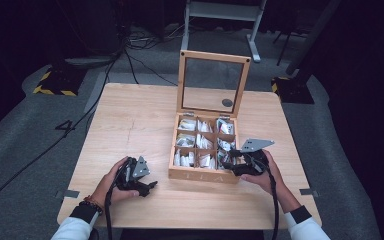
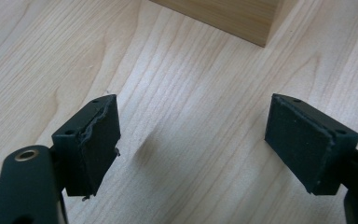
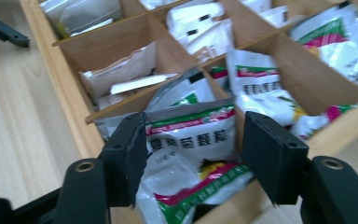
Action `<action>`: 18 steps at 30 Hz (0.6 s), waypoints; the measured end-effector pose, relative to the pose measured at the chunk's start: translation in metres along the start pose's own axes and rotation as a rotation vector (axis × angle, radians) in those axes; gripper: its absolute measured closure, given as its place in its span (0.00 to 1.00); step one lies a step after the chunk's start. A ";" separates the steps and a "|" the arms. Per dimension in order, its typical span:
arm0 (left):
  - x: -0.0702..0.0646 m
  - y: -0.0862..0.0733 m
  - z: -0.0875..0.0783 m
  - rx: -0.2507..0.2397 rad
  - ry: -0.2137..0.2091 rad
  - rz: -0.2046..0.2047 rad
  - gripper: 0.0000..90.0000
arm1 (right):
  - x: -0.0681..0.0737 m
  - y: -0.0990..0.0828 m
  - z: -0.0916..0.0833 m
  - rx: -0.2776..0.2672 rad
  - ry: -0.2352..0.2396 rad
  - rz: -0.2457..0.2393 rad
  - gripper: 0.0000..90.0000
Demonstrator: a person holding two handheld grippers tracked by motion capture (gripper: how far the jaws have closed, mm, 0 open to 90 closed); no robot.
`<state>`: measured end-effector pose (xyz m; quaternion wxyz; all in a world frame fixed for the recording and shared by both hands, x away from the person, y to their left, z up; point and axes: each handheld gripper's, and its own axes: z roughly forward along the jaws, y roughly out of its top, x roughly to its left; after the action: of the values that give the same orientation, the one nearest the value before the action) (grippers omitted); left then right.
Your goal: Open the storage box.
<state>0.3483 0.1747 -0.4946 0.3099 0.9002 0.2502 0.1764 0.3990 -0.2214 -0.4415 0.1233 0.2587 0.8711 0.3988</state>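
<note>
A wooden tea box (image 1: 202, 175) with its glass lid (image 1: 212, 82) standing upright sits on the table, its compartments full of sachets. My right gripper (image 1: 231, 162) reaches into the box's near right corner. In the right gripper view its jaws (image 3: 193, 154) are shut on a white sachet (image 3: 191, 140) with green and red print, which bulges between the pads and hangs over the box's front wall (image 3: 242, 203). My left gripper (image 1: 147, 187) rests on the table left of the box, open with nothing in it (image 2: 191, 144); a corner of the box (image 2: 223, 16) shows ahead of it.
The wooden table (image 1: 130, 125) has bare room to the left of the box and in front of it. Other sachets fill the neighbouring compartments (image 3: 121, 70). Cables and a desk frame (image 1: 225, 10) lie on the dark floor beyond the far edge.
</note>
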 end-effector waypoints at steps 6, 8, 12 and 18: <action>0.001 -0.001 0.001 -0.009 -0.016 -0.016 0.20 | 0.001 0.003 0.003 0.008 0.016 0.003 0.44; 0.001 -0.001 0.001 -0.009 -0.020 -0.016 0.20 | 0.001 0.005 0.004 0.018 0.014 -0.013 0.45; 0.001 0.000 0.002 -0.011 -0.031 -0.018 0.20 | 0.000 0.007 0.005 0.039 0.036 -0.022 0.47; 0.001 0.000 0.003 -0.014 -0.046 -0.025 0.20 | 0.005 0.009 0.009 0.071 -0.008 -0.049 0.54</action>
<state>0.3508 0.1740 -0.4967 0.3239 0.8986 0.2531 0.1535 0.4013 -0.2083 -0.4406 0.1273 0.2429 0.8903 0.3636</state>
